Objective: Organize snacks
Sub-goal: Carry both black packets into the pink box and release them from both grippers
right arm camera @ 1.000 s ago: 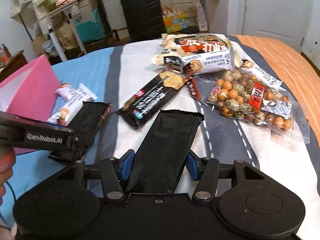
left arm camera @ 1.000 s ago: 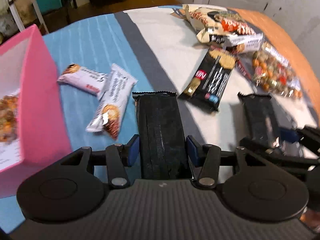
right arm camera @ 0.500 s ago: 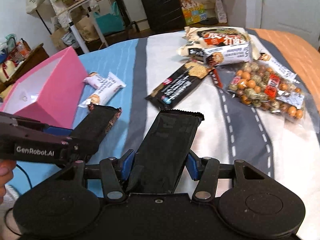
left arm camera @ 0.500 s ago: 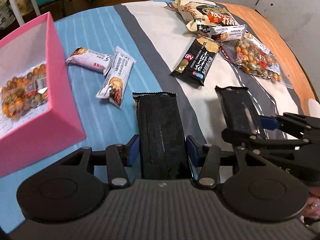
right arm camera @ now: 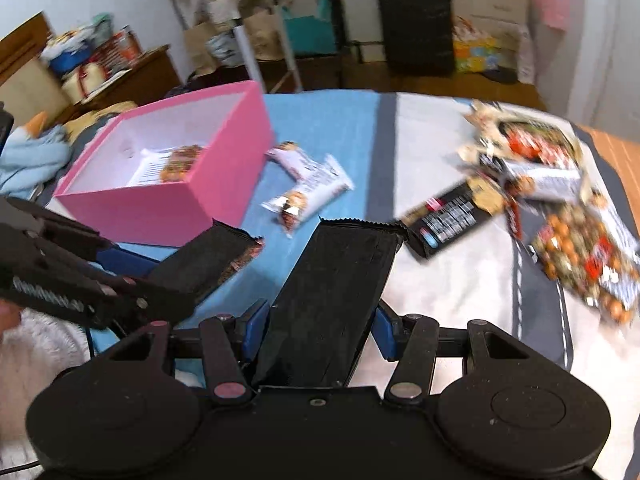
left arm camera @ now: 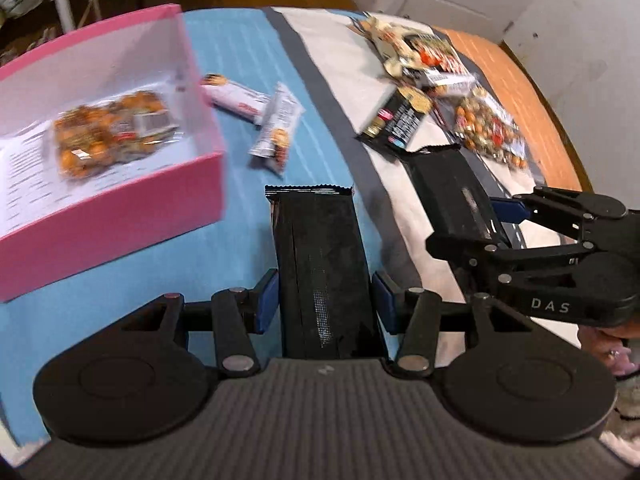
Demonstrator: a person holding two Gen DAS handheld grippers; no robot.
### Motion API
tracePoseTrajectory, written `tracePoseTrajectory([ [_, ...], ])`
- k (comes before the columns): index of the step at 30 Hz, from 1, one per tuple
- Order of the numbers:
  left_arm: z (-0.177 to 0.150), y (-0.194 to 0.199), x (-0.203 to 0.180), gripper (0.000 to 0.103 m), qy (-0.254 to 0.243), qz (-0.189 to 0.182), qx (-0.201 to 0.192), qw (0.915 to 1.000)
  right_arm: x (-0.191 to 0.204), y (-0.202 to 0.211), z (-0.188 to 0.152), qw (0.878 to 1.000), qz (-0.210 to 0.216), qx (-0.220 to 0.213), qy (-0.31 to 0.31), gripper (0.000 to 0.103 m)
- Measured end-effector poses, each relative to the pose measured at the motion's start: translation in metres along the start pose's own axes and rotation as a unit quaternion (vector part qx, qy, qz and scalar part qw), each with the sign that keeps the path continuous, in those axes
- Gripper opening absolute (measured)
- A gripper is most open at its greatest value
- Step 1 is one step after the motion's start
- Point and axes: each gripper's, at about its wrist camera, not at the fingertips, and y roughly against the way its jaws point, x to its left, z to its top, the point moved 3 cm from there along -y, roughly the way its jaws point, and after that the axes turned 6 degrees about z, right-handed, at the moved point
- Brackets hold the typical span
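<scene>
Left gripper [left arm camera: 325, 300]: jaws partly closed, clamping a black packet [left arm camera: 320, 264].
Right gripper [right arm camera: 316, 332]: jaws partly closed, clamping a second black packet [right arm camera: 336, 300].

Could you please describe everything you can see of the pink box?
The pink box is open-topped and rectangular, apparently cardboard, with pink outer walls and a white inside. It sits upright on the blue part of the cloth. Inside lie a clear bag of nuts and a printed sheet. Neither gripper touches it.

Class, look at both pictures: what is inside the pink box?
Inside the pink box lies a clear bag of mixed nuts on a white printed sheet. The near wall hides part of the floor.
</scene>
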Motion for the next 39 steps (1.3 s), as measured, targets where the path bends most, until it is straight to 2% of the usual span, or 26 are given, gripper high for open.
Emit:
tracePoseTrajectory([
  [4, -0.002, 0.035, 0.027, 0.049, 0.008, 0.029, -0.015, 0.9994, 0.026, 0.015, 0.027, 0.999, 0.017, 0.001, 0.052, 0.059],
  [8, 0.002, 0.074, 0.057, 0.049, 0.032, 0.029, -0.058, 0.9974, 0.056, 0.022, 0.053, 0.992, 0.034, -0.008, 0.125, 0.059],
  [11, 0.010, 0.091, 0.076, 0.049, 0.047, 0.051, -0.088, 0.9937, 0.076, 0.015, 0.075, 0.984, 0.054, -0.025, 0.168, 0.059],
  [14, 0.025, 0.095, 0.096, 0.049, 0.065, 0.062, -0.100, 0.9909, 0.093, -0.005, 0.099, 0.976, 0.076, -0.036, 0.203, 0.059],
  [20, 0.059, 0.065, 0.140, 0.048, 0.115, 0.081, -0.093, 0.9856, 0.116, -0.069, 0.135, 0.965, 0.102, -0.018, 0.240, 0.059],
  [25, 0.080, 0.023, 0.176, 0.048, 0.175, 0.070, -0.092, 0.9778, 0.126, -0.118, 0.148, 0.955, 0.087, 0.000, 0.282, 0.059],
  [34, 0.107, -0.035, 0.197, 0.048, 0.192, 0.110, -0.074, 0.9723, 0.117, -0.174, 0.163, 0.962, 0.065, 0.045, 0.260, 0.059],
  [39, 0.107, -0.050, 0.197, 0.049, 0.195, 0.121, -0.053, 0.9718, 0.123, -0.184, 0.155, 0.953, 0.036, 0.053, 0.296, 0.059],
])
